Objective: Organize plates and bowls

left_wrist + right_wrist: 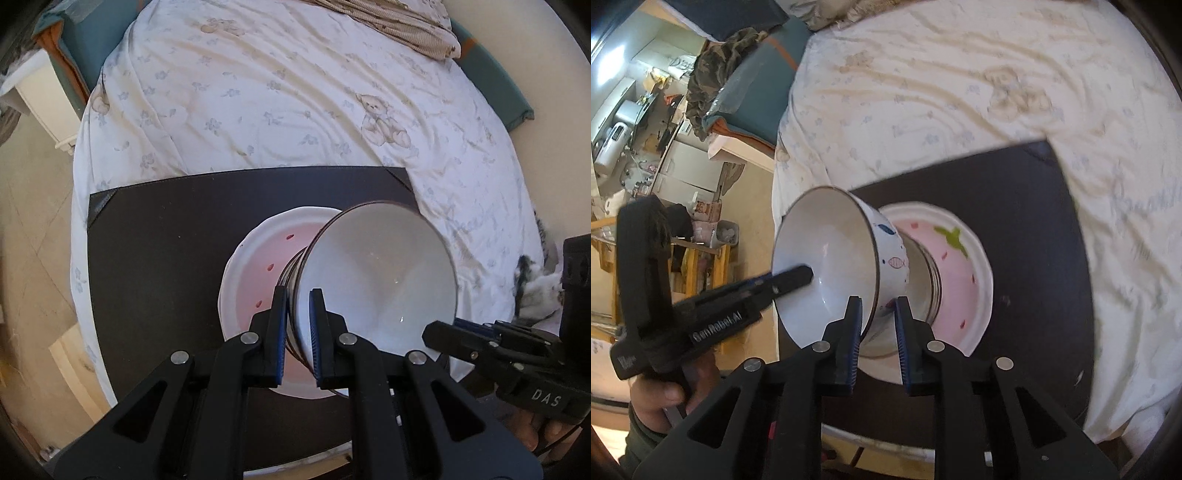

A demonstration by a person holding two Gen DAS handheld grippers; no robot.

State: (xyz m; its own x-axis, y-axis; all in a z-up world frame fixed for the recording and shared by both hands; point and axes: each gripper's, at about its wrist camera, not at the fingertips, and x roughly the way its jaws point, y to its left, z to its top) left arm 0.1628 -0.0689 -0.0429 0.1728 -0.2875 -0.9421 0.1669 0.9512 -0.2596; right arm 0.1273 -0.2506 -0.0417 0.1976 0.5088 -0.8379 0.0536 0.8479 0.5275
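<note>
A white bowl (380, 273) with a dark rim and fish drawings stands on the pink-centred white plate (255, 258) on a dark mat (155, 258). My left gripper (298, 332) is shut on the bowl's near rim, one finger outside, one inside. The right gripper (439, 332) reaches the bowl's right rim. In the right wrist view the bowl (827, 266) sits on the plate (956, 266); my right gripper (877, 339) straddles its rim and looks shut on it. The left gripper (801, 275) holds the far rim.
The mat (1034, 258) lies on a bed with a white teddy-print sheet (277, 96). A folded striped cloth (406, 26) lies at the bed's far end. Floor and a white nightstand (44, 99) are to the left. Cluttered shelves (646, 122) stand beyond.
</note>
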